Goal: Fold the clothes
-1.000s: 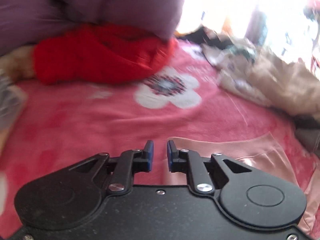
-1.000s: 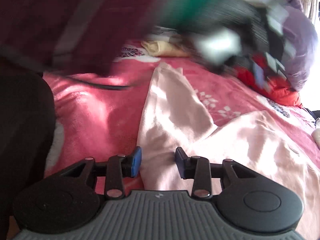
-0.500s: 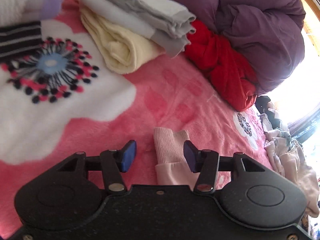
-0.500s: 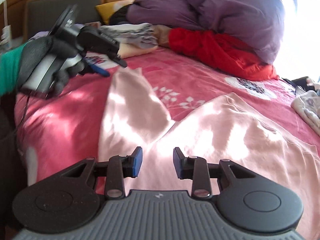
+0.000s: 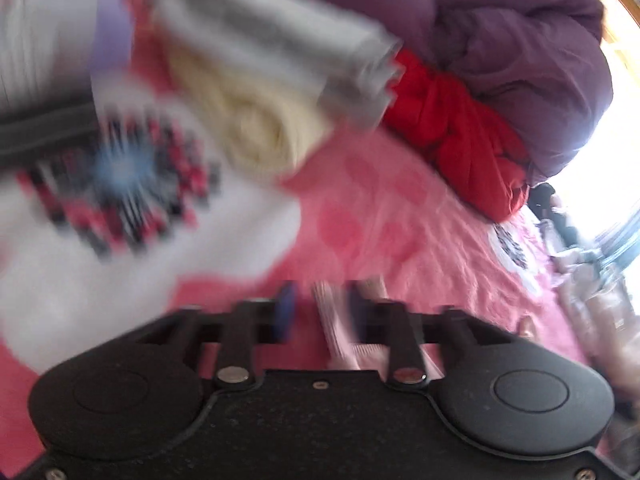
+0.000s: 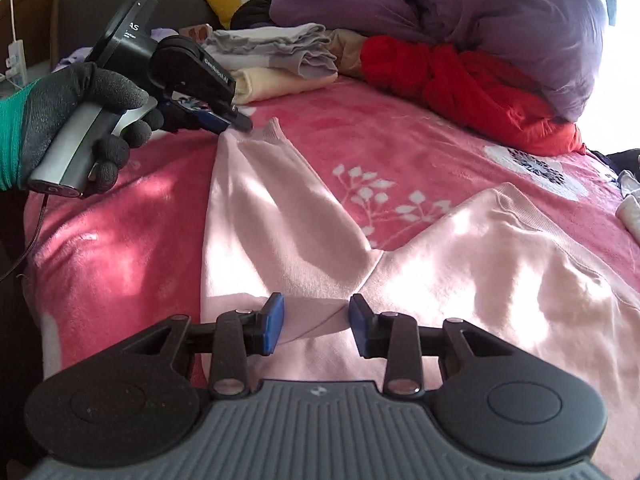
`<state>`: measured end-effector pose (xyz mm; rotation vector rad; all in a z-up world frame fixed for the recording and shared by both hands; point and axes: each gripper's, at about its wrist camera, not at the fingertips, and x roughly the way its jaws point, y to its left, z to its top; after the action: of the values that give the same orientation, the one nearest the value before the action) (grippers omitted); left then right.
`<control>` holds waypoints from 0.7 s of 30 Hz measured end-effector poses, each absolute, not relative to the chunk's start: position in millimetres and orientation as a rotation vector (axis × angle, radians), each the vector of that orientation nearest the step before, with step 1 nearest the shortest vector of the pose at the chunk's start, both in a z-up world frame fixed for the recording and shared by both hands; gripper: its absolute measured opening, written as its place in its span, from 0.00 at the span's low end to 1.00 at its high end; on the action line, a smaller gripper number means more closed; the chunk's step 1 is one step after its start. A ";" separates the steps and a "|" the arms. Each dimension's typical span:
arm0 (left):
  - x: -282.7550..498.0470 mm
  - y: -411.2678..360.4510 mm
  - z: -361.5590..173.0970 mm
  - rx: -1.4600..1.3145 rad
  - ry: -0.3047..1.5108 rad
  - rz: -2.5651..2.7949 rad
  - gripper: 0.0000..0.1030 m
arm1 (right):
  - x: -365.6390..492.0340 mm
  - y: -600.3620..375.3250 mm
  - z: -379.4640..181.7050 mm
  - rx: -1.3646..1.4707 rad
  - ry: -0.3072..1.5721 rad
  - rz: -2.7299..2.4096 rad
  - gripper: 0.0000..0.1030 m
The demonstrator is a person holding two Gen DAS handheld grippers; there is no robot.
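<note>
A pale pink sweater (image 6: 460, 264) lies flat on the pink flowered bedspread (image 6: 380, 128), one sleeve (image 6: 264, 208) stretched toward the far left. My left gripper (image 5: 320, 310) is open, with the ribbed sleeve cuff (image 5: 326, 304) between its blue pads; that view is blurred. In the right wrist view the left gripper (image 6: 234, 122) sits at the cuff (image 6: 272, 130), held by a gloved hand. My right gripper (image 6: 316, 320) is open, low over the sweater near the armpit fold, with cloth between its pads.
Folded grey (image 6: 276, 50) and cream (image 6: 276, 84) clothes are stacked at the back. A red garment (image 6: 460, 84) and a purple duvet (image 6: 480, 12) lie behind them. A pile of loose clothes (image 5: 592, 292) lies at the right.
My left gripper has moved forward over the sleeve cuff and its pads have narrowed around it. My right gripper has opened wider and settled over the sweater fold.
</note>
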<state>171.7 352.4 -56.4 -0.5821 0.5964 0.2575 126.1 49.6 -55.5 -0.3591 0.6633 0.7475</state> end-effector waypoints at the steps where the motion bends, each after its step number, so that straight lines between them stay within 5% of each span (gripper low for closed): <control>1: 164.7 346.8 -46.0 -0.516 0.561 0.276 0.43 | 124.6 44.2 -49.9 -0.362 0.653 0.754 0.35; 4: 147.1 328.2 -26.4 -0.447 0.506 0.115 0.40 | 136.6 20.8 -36.2 -0.292 0.658 0.761 0.33; 11: 139.4 222.1 -37.8 -0.305 0.628 -0.397 0.15 | 239.7 -31.9 -47.5 0.256 0.856 0.801 0.21; 16: 167.5 214.6 -97.3 -0.515 0.916 -0.385 0.13 | 289.5 -40.6 -96.4 0.588 1.010 0.754 0.18; 17: 167.5 218.0 -104.4 -0.545 0.924 -0.382 0.12 | 294.0 -38.0 -104.0 0.576 1.042 0.727 0.04; 21: 165.2 228.0 -83.7 -0.625 0.813 -0.432 0.12 | 306.2 -42.9 -108.1 0.669 1.049 0.737 0.10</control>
<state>165.2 228.0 -83.7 -0.6254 0.8132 -0.4324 306.2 -42.9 -108.1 0.6695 1.0495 0.7369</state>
